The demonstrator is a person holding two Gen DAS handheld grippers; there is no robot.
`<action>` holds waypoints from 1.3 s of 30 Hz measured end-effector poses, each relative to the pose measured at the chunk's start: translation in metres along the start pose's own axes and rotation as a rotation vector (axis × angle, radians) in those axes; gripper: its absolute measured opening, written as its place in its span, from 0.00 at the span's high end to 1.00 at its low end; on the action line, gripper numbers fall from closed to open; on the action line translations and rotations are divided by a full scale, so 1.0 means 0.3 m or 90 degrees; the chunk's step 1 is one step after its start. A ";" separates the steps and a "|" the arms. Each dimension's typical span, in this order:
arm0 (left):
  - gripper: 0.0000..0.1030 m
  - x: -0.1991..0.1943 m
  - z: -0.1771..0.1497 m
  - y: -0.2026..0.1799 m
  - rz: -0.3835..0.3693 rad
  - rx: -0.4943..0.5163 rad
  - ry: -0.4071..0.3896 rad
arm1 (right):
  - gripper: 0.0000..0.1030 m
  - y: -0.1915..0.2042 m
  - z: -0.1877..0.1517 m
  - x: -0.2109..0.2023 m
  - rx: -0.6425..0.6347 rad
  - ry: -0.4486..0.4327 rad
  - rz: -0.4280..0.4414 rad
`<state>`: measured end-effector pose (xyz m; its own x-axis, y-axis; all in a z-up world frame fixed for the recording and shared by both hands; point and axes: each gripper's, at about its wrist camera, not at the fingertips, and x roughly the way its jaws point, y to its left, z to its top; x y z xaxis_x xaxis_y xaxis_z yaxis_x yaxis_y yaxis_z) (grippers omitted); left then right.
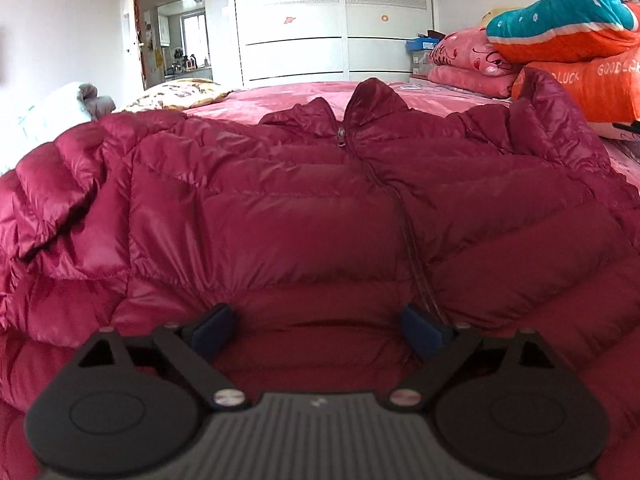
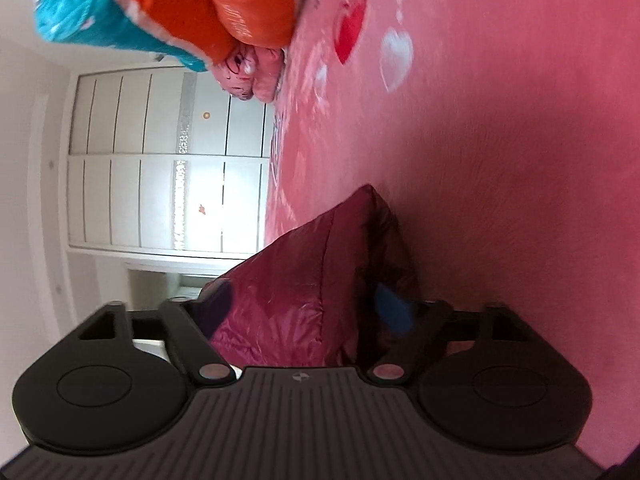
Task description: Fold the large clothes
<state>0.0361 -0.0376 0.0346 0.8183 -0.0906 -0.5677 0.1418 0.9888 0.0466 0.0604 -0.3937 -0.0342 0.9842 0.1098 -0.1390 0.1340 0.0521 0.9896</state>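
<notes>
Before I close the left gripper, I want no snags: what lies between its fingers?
In the left wrist view, only the jacket's puffy hem lies between the left gripper's open fingers; the zipper runs just inside the right fingertip.
</notes>
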 end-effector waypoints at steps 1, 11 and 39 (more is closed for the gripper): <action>0.09 0.003 0.001 -0.001 -0.001 -0.002 0.002 | 0.01 -0.004 0.001 0.013 0.009 0.005 0.009; 0.08 0.022 0.014 -0.006 -0.007 -0.010 0.008 | 0.00 0.294 -0.076 -0.010 -0.131 0.003 0.171; 0.06 0.036 0.014 0.016 -0.020 -0.037 0.015 | 0.00 0.348 -0.528 -0.110 -0.226 0.428 0.102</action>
<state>0.0480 -0.0343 0.0320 0.8006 -0.1190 -0.5873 0.1337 0.9909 -0.0185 0.0235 -0.2345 0.0679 0.6920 0.7151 -0.0991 -0.1614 0.2871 0.9442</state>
